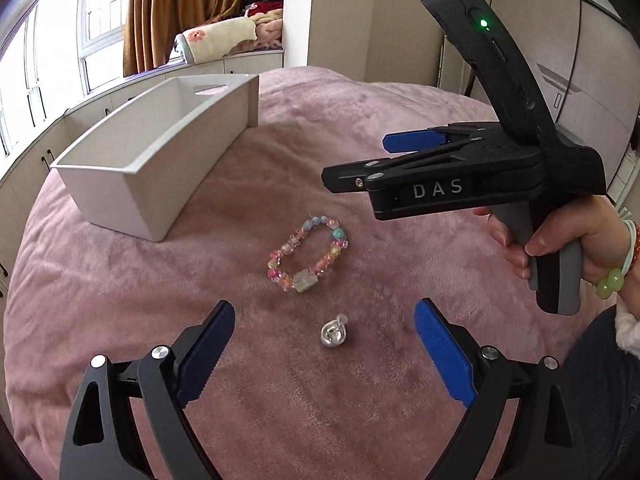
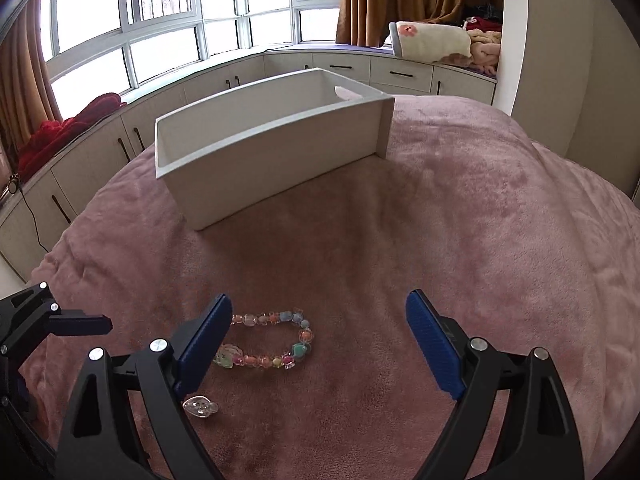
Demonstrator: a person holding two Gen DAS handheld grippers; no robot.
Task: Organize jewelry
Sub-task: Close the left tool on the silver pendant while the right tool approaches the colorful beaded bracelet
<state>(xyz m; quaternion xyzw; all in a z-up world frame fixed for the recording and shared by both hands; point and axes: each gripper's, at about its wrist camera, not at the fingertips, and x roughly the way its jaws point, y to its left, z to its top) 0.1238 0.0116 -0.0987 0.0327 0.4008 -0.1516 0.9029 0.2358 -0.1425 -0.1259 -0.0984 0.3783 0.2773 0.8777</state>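
A multicoloured bead bracelet (image 1: 307, 259) lies flat on the pink blanket; it also shows in the right wrist view (image 2: 269, 341). A small clear silver pendant (image 1: 333, 333) lies nearer me, and in the right wrist view (image 2: 200, 406) it sits beside the left finger. A white open box (image 1: 160, 160) stands at the back left, also in the right wrist view (image 2: 276, 148). My left gripper (image 1: 325, 354) is open and empty, above the pendant. My right gripper (image 2: 319, 346) is open and empty, hovering above the blanket just right of the bracelet; it shows in the left wrist view (image 1: 356, 162).
The pink blanket (image 1: 360, 400) covers the whole bed. White cabinets under the windows (image 2: 120, 148) run behind the bed. A folded quilt (image 2: 432, 46) lies on the window seat. A wardrobe (image 1: 580, 60) stands at the right.
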